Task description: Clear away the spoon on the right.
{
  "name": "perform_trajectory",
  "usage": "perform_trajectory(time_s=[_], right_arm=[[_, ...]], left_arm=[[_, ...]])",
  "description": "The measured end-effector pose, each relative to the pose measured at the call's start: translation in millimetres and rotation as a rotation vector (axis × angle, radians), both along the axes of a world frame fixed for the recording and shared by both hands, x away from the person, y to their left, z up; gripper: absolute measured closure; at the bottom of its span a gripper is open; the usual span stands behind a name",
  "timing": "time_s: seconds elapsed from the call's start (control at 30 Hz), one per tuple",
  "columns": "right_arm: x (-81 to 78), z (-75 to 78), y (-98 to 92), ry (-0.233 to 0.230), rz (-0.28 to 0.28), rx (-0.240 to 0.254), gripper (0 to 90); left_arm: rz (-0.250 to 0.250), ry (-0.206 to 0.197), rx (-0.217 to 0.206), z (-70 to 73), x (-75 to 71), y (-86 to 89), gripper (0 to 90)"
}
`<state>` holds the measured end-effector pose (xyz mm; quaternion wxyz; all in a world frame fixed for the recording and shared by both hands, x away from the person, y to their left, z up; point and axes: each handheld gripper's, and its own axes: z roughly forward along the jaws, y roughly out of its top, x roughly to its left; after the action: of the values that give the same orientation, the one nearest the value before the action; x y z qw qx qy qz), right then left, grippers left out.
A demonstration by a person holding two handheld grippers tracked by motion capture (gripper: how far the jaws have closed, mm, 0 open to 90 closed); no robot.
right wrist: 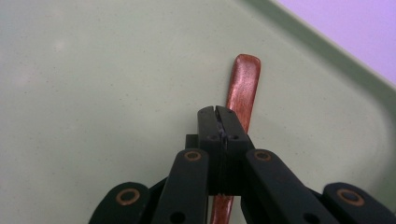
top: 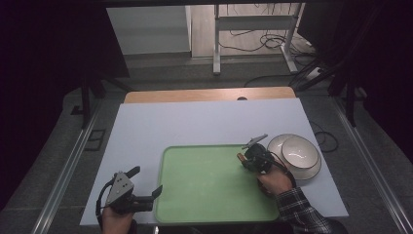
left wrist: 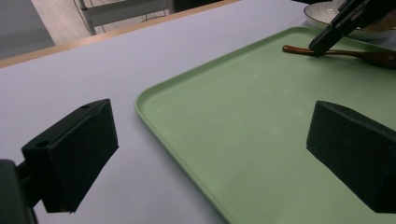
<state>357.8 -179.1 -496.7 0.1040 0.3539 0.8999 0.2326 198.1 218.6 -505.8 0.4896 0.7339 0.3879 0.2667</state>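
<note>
A brown wooden spoon [right wrist: 245, 79] lies on the green tray [top: 209, 190] near the tray's far right corner. My right gripper [right wrist: 218, 112] is shut, its tips down over the spoon's handle [left wrist: 299, 49]; the handle runs on under the closed jaws, not between them. In the high view the right gripper [top: 243, 160] sits at the tray's right edge, next to the bowl [top: 299, 150]. My left gripper [top: 146, 181] rests at the front left of the table, beside the tray's left edge. It stands open [left wrist: 210, 154], with nothing between its jaws.
A white bowl stands on a plate [top: 311, 171] on the table, right of the tray. The tray [left wrist: 243, 116] lies on a pale table top [top: 195, 122] with a wooden strip [top: 209, 95] at the far edge. Beyond it are a metal frame [top: 216, 44] and floor cables.
</note>
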Motion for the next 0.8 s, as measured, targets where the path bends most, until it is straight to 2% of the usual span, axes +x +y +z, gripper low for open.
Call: perform_trajectory(time_s=[0.8], right_arm=[[7.5,-0.6,-20.0,-0.005,-0.077,-0.009,90.0]], left_arm=[[0.0,0.001,0.002,0.0,0.0,-0.3,1.9]])
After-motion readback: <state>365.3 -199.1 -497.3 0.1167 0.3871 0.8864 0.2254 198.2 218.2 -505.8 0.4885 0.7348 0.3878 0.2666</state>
